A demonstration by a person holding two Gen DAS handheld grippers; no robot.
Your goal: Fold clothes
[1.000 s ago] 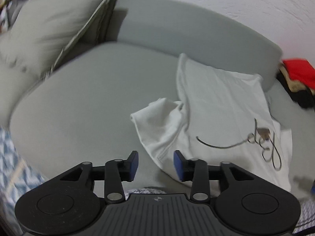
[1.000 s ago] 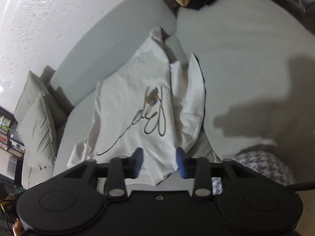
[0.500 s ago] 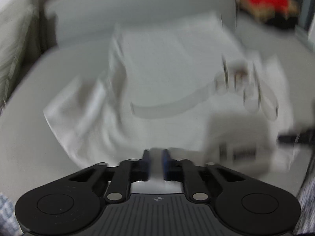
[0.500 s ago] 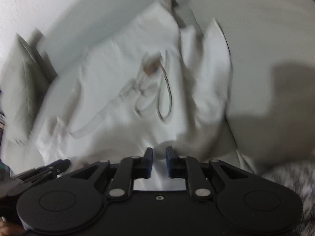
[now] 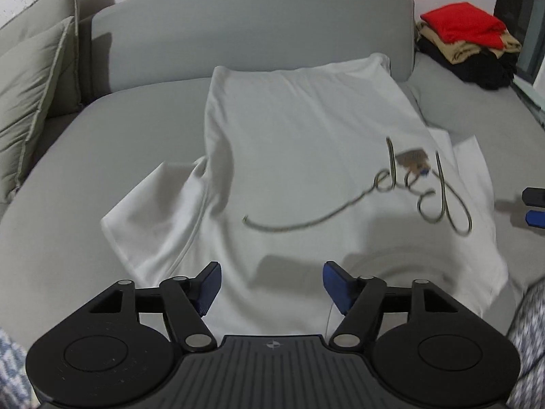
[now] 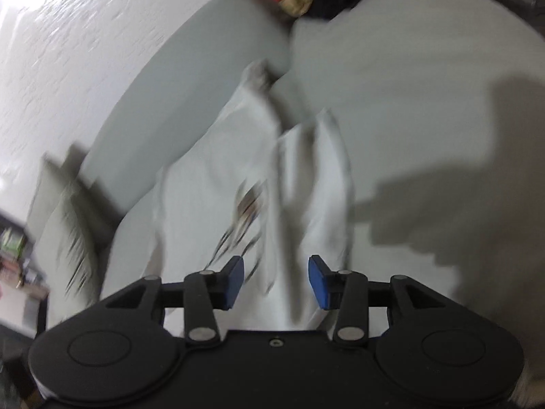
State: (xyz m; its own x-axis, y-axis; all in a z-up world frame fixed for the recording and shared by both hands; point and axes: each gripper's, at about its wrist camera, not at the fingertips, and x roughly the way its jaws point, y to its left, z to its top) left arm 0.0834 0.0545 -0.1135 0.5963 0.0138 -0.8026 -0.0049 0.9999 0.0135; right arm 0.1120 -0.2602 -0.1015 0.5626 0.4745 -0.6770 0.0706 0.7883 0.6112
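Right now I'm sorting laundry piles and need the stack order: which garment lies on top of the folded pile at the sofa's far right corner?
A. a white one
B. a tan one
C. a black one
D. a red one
D: the red garment tops the pile, with tan and black pieces beneath it.

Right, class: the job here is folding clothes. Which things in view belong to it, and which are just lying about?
In the job:
- white T-shirt, spread on the grey sofa
- left gripper, jaws opening over its near hem
- right gripper, jaws opening, cloth between them

Lying about:
- pile of red, tan and black clothes, already stacked
- cushions
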